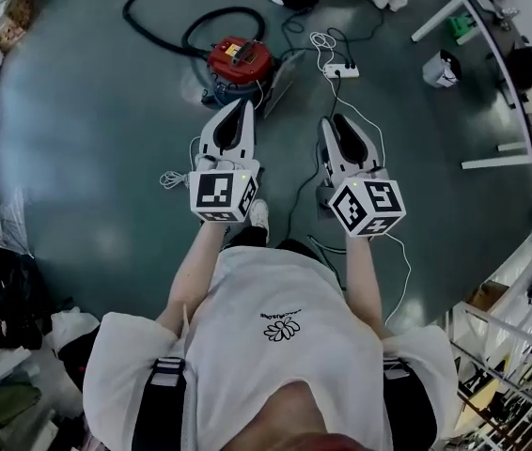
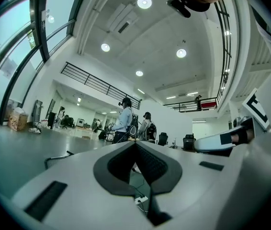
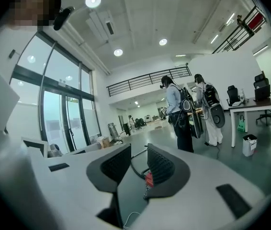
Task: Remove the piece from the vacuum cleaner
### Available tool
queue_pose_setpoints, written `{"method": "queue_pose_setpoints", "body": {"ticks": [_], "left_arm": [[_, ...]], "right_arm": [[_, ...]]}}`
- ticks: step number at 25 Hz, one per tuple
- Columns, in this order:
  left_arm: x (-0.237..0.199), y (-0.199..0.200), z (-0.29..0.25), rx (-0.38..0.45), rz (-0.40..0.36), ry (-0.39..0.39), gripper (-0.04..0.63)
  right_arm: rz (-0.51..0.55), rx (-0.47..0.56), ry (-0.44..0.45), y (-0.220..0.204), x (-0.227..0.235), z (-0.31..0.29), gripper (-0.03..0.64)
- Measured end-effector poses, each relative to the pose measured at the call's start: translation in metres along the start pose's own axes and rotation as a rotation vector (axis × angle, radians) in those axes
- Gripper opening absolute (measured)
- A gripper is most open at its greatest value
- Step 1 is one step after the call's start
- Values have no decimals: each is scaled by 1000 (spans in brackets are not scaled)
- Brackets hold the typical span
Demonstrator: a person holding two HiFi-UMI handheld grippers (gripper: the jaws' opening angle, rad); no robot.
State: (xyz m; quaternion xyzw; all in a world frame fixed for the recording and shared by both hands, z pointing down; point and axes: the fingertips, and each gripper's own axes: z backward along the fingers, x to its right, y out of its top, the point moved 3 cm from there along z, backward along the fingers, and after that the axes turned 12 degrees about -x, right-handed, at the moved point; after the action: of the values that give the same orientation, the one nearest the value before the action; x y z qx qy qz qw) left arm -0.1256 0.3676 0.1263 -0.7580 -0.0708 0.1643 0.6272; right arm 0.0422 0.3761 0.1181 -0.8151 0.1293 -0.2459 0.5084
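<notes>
Head view: red vacuum cleaner [image 1: 239,64] stands on the grey floor [image 1: 87,148], just ahead of both grippers and apart from them, its black hose [image 1: 167,36] looping behind it. Left gripper [image 1: 244,104] is closed, jaw tips meeting, nothing held. Right gripper [image 1: 334,120] has jaws parted and grips nothing. A white power strip [image 1: 341,69] lies right of the cleaner.

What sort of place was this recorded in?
Probably a large open-plan office or lab hall: high ceiling with round lights, a railed mezzanine, a desk with office chairs, and a wide grey floor.
</notes>
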Motion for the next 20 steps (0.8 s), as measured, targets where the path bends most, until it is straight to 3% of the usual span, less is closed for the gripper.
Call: {"method": "queue_pose_setpoints", "body": {"ticks": [4,7,10,15,20], "left_arm": [[-11,8,-34,-8,6,-17,3],[-16,10,-56,-23,-26,-25,3],[-26,4,-77,-50,-12,-6,3],[-46,-6,-111,-102,-23,37,3],[-75,-2,-178,-105,-39,82,3]], "right_arm": [[1,-13,-27,12,12,-25,95],[-74,-27,-18,15,33,-42,95],[-150,-48,12,17,57,-64,95],[-123,-74,9,23,88,-111,94],[-119,-53,34,43,127,-185,94]]}}
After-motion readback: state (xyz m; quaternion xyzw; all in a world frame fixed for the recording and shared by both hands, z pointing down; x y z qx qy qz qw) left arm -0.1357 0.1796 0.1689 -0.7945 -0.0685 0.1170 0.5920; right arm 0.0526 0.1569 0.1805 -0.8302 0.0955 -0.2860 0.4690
